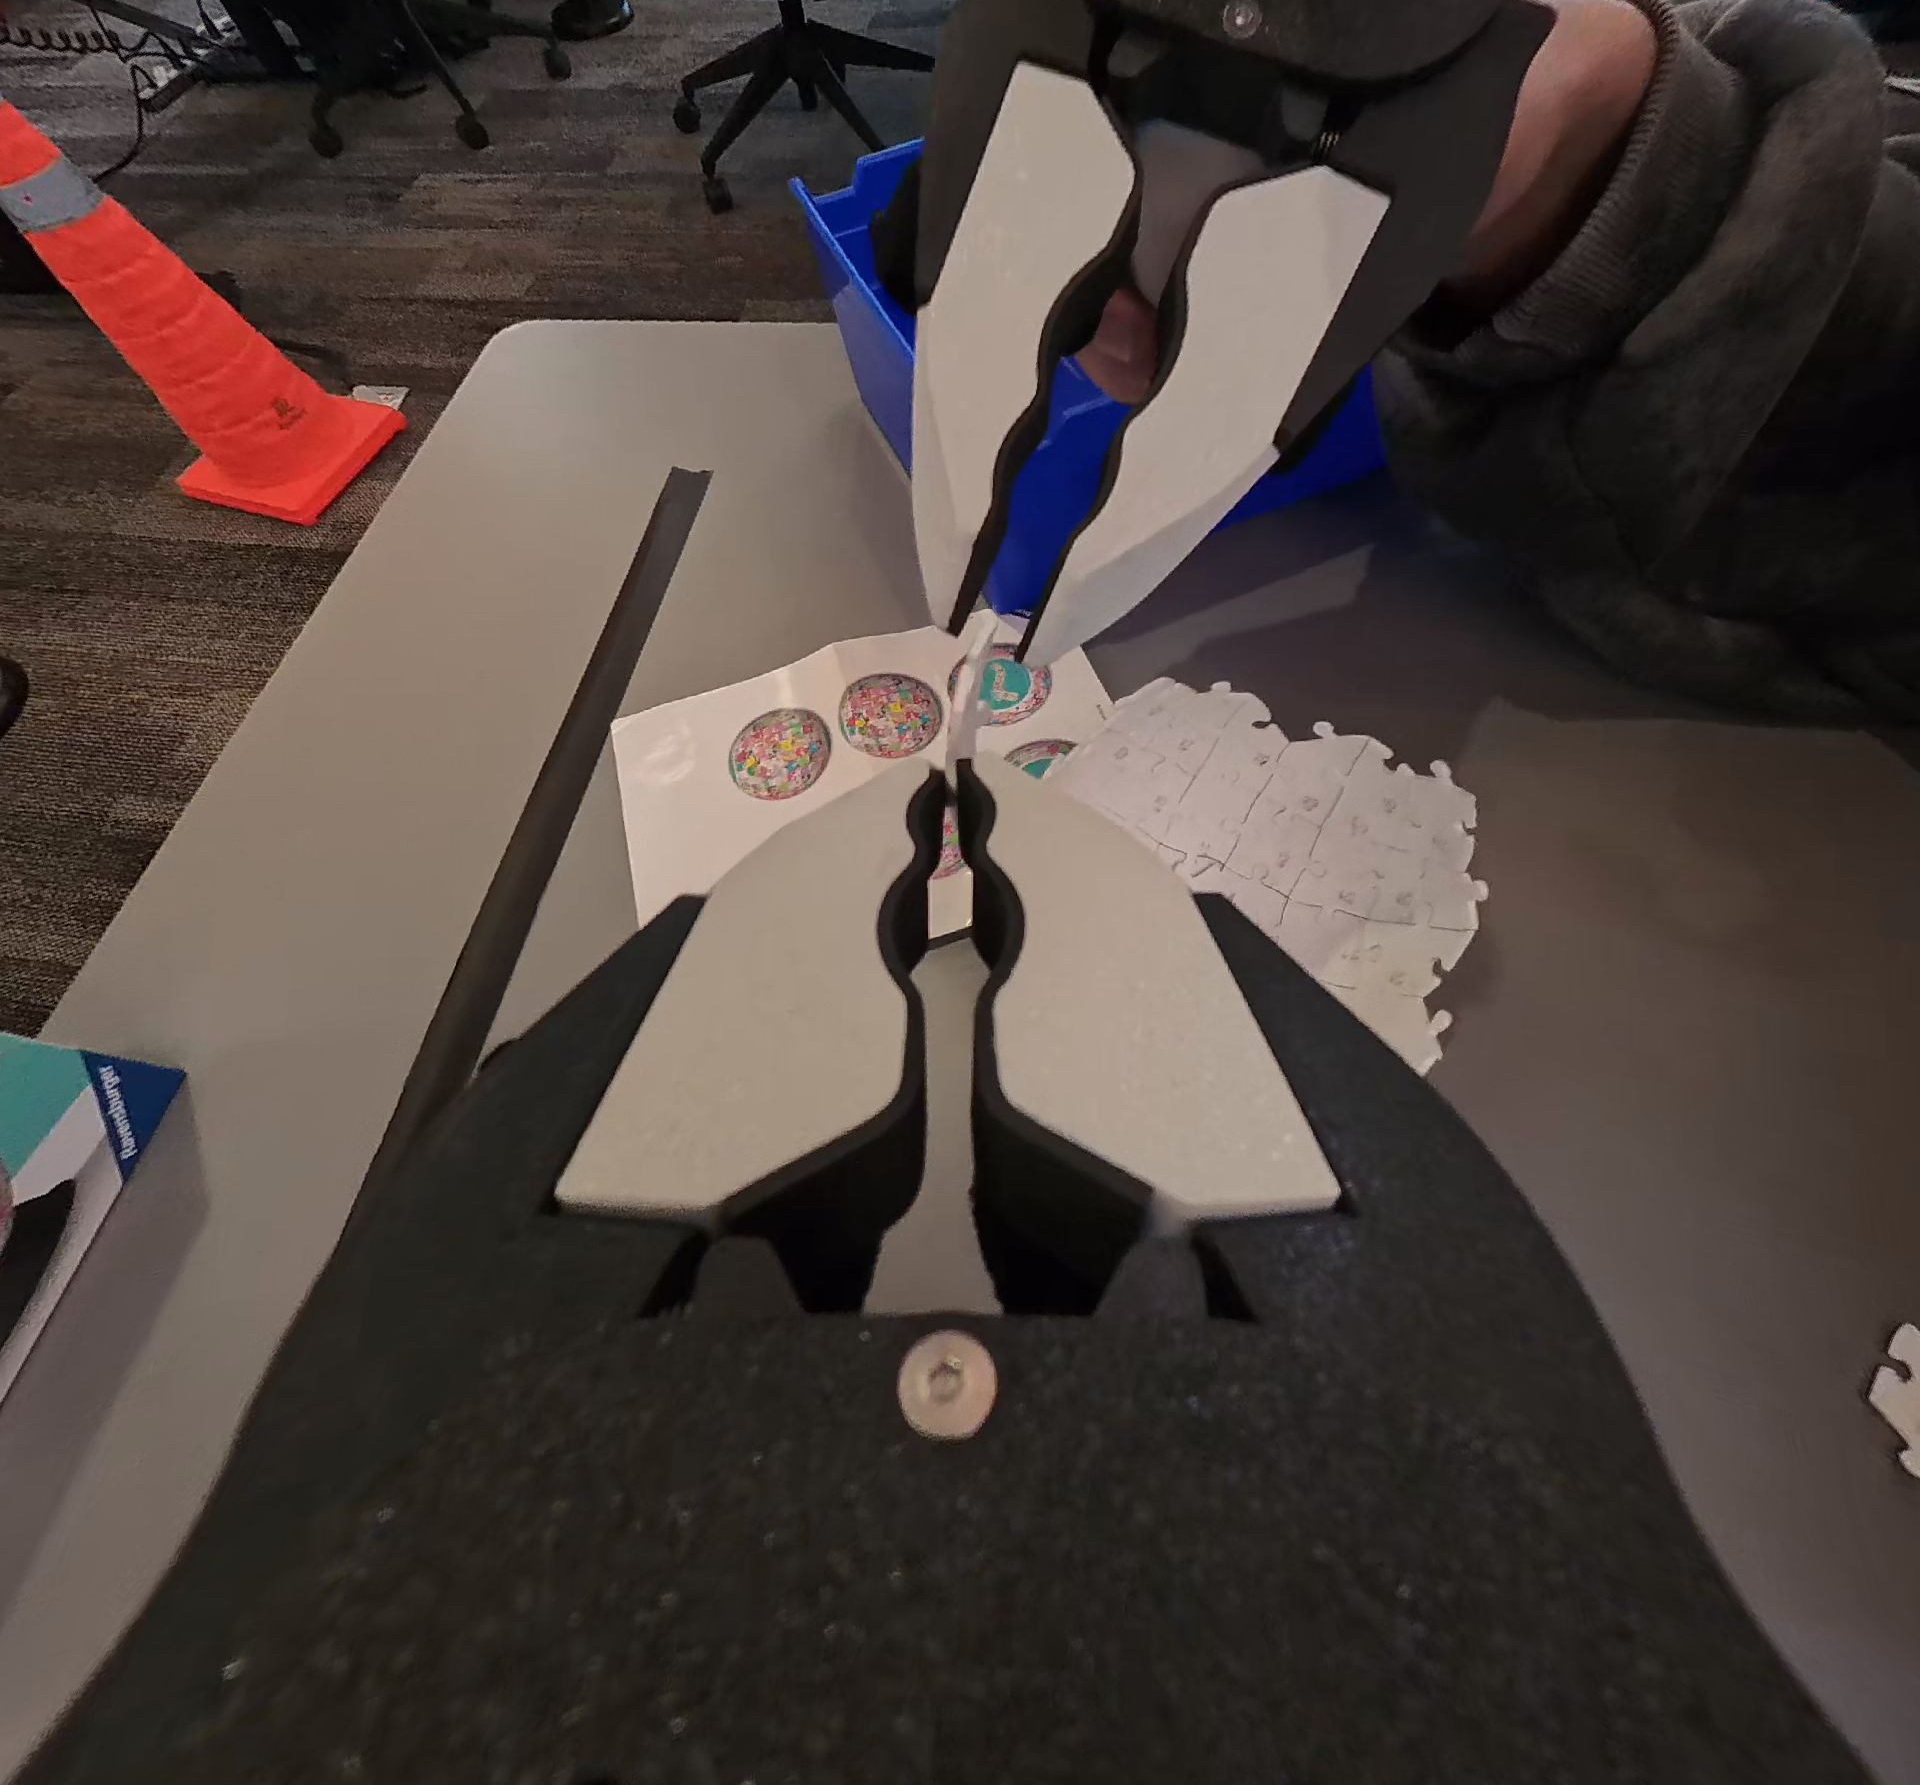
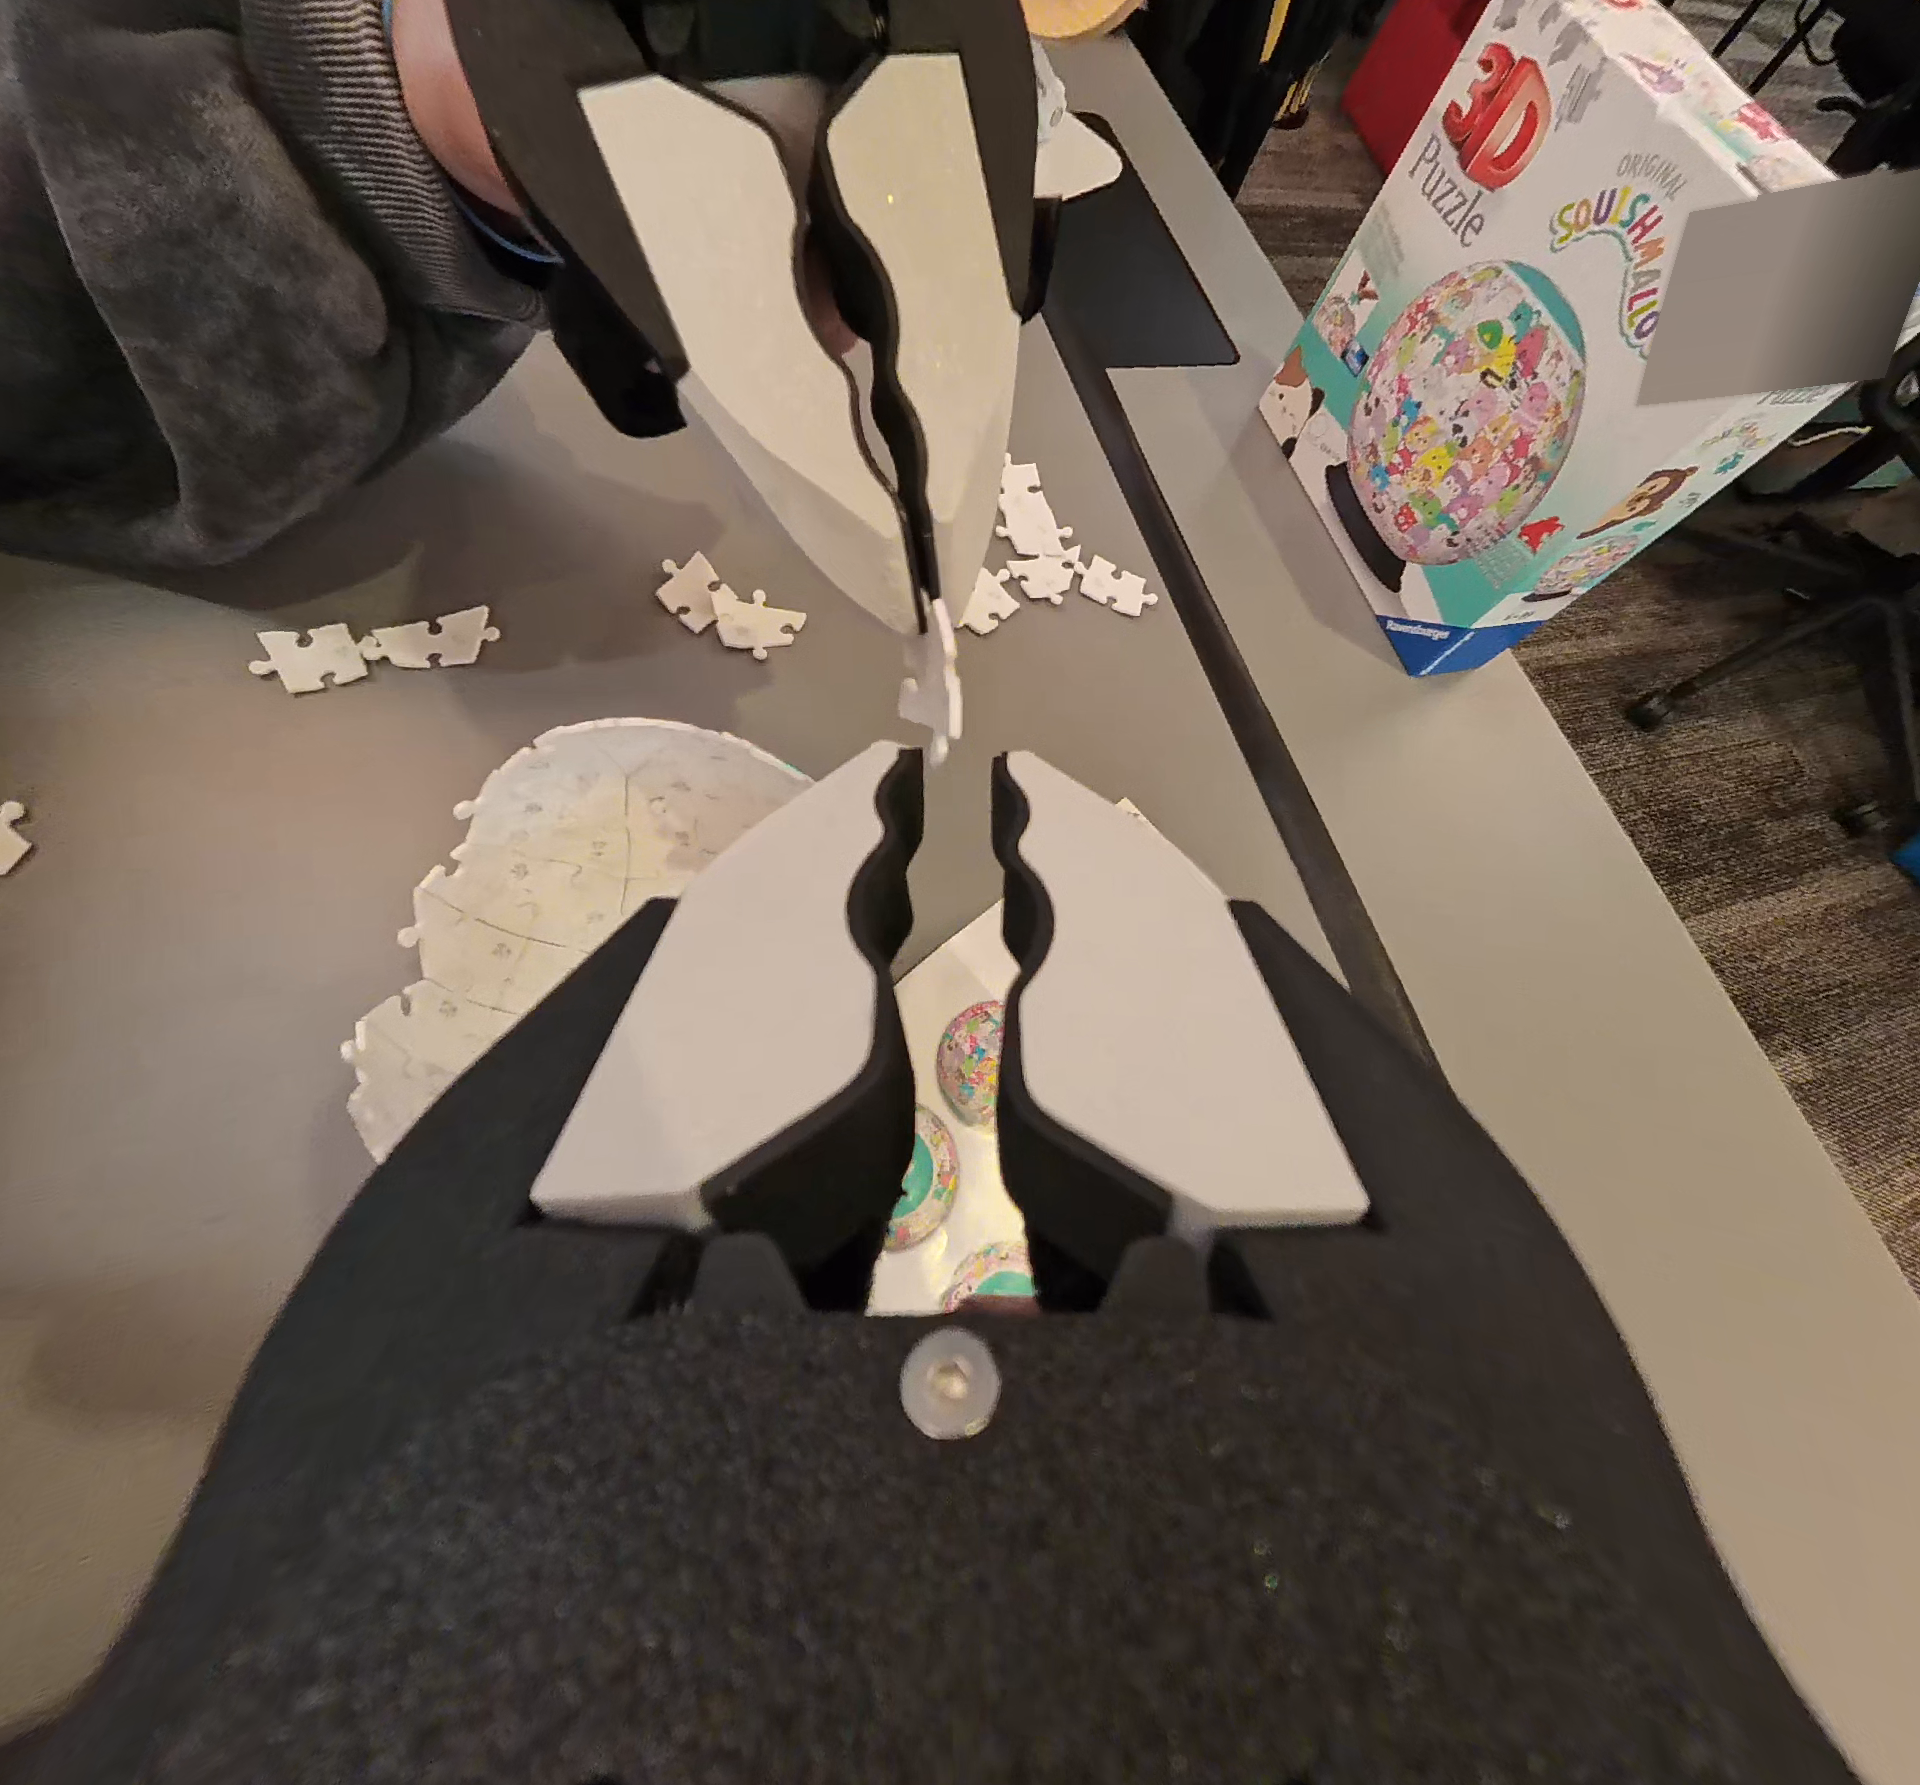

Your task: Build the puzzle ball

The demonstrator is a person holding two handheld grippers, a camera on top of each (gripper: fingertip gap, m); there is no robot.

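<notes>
Right wrist view: ten loose pieces (image 2: 732, 608), one assembled shell (image 2: 540, 862).

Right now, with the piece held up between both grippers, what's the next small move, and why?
Probably shut the right gripper on the free end of the puzzle piece. The left gripper is pinching the other end, and the free tip sits just at the right gripper's open jaws, close to one side, so a slight centring nudge first may help.

2 tools (image 1: 957, 771) (image 2: 958, 759), 1 box (image 2: 1538, 322), 1 bin (image 1: 1039, 447), roughly 11 loose pieces (image 2: 312, 657).
</notes>
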